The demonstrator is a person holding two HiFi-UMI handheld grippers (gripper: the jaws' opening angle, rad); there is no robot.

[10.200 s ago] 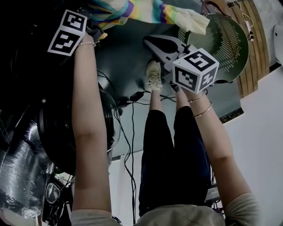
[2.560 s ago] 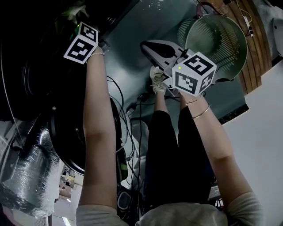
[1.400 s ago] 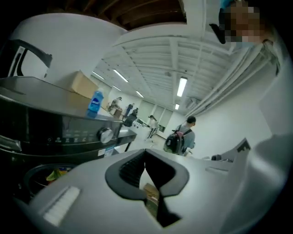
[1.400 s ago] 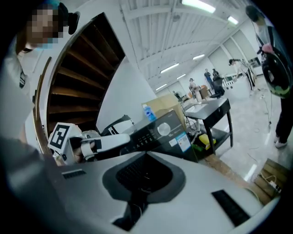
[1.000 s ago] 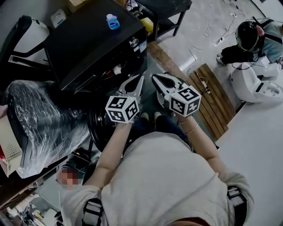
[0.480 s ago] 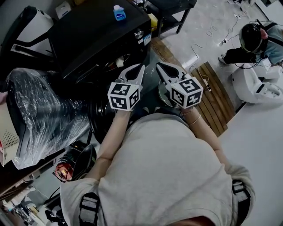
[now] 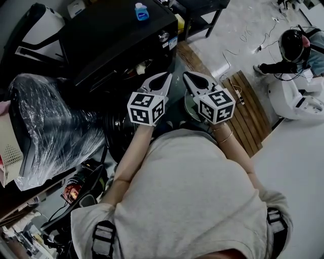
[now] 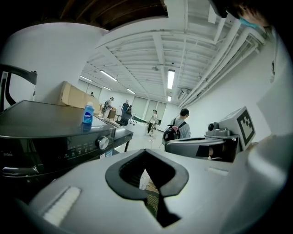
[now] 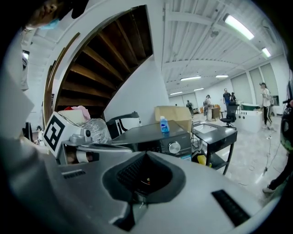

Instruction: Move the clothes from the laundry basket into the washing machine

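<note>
1. The left gripper [image 7: 164, 77] and right gripper [image 7: 187, 76] are held side by side in front of the person's chest. Each is a smooth grey plastic shell that carries a white cube with black square markers.
2. The fingers of both grippers are pressed together at their tips. Only the dark ribbed hollow behind the tips is open, and nothing is clamped in either one.
3. The washing machine [image 7: 109, 38] is a boxy black appliance with a glossy flat top, just ahead of the grippers. It has a round silver knob [image 9: 174, 147] on its front panel.
4. A small blue plastic bottle [image 7: 142, 11] stands upright on the machine's top.
5. Only a curved green sliver of the laundry basket [image 7: 188, 107] shows below the grippers. No view shows the clothes.
6. A bulky shape wrapped in crinkled clear film [image 7: 50, 126] sits to the machine's left.
7. A slatted wooden board [image 7: 245, 109] lies on the floor to the right.
</note>
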